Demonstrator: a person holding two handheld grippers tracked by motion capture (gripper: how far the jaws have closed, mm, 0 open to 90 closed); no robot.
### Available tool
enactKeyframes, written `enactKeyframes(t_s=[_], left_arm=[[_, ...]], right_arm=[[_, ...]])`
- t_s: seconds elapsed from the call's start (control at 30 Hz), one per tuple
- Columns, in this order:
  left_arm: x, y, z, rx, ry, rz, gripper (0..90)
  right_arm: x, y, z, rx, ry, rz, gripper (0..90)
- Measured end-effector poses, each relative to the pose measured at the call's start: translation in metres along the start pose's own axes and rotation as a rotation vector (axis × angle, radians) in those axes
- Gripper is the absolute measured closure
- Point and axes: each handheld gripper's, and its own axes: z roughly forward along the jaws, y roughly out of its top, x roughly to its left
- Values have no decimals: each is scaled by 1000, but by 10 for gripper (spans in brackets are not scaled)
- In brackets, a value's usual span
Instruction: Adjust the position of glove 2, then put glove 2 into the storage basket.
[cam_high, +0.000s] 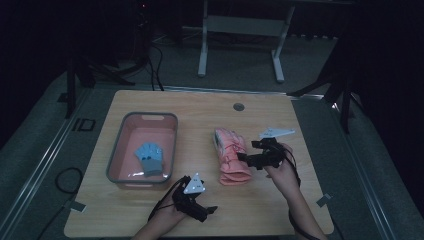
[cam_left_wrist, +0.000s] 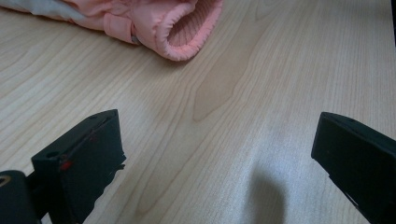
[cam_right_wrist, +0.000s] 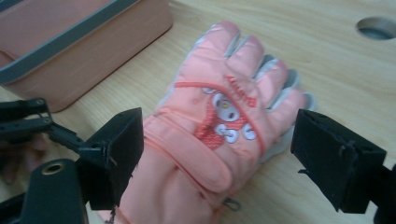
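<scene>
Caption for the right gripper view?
Open right gripper straddling a pink glove on the wooden table, pink bin behind.

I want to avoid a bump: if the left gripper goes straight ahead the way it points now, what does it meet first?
Probably the open cuff of the pink glove. Bare table lies ahead of the left gripper, whose fingers stand wide apart. The cuff sits slightly left of centre, so a miss is possible.

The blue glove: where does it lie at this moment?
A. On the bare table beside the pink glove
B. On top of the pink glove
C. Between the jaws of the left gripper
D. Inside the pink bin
D: in the high view the blue glove lies on the floor of the bin, apart from the pink glove, which lies on the table.
</scene>
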Motion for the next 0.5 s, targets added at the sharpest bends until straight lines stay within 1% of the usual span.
enactKeyframes(t_s=[0.03,0.07,0.1,0.13,0.17,0.23,0.27,0.3,0.33,0.37,0.4,0.43,0.5], left_arm=[[0,0,0,0,0,0,23],[-4,4,-2,3,13,20,23],[-6,6,-3,3,30,26,23],[-8,9,-5,4,39,25,23],[-9,11,-6,-5,42,20,23],[-12,17,-11,-30,48,3,24],[-13,21,-14,-32,45,-7,27],[-14,26,-17,-31,32,-25,40],[-14,26,-17,-31,32,-25,39],[-16,33,-21,-38,19,-54,39],[-16,33,-21,-38,19,-54,39],[-17,41,-24,-57,-2,-63,39],[-17,49,-26,-59,-16,-63,39]], right_arm=[[0,0,0,0,0,0,171],[-4,-1,-6,-16,-29,-25,143],[-5,-1,-9,-27,-33,-31,141],[-6,-2,-12,-40,-36,-29,139],[-7,-2,-15,-48,-41,-26,139],[-10,-2,-22,-41,-53,-10,142],[-11,-2,-25,-40,-57,1,142],[-13,-2,-28,-43,-60,10,142],[-13,-2,-28,-43,-60,10,142],[-15,-3,-34,-49,-66,20,142],[-15,-3,-34,-49,-66,20,142],[-15,-4,-37,-36,-68,23,137],[-16,-4,-39,-36,-65,25,125]])
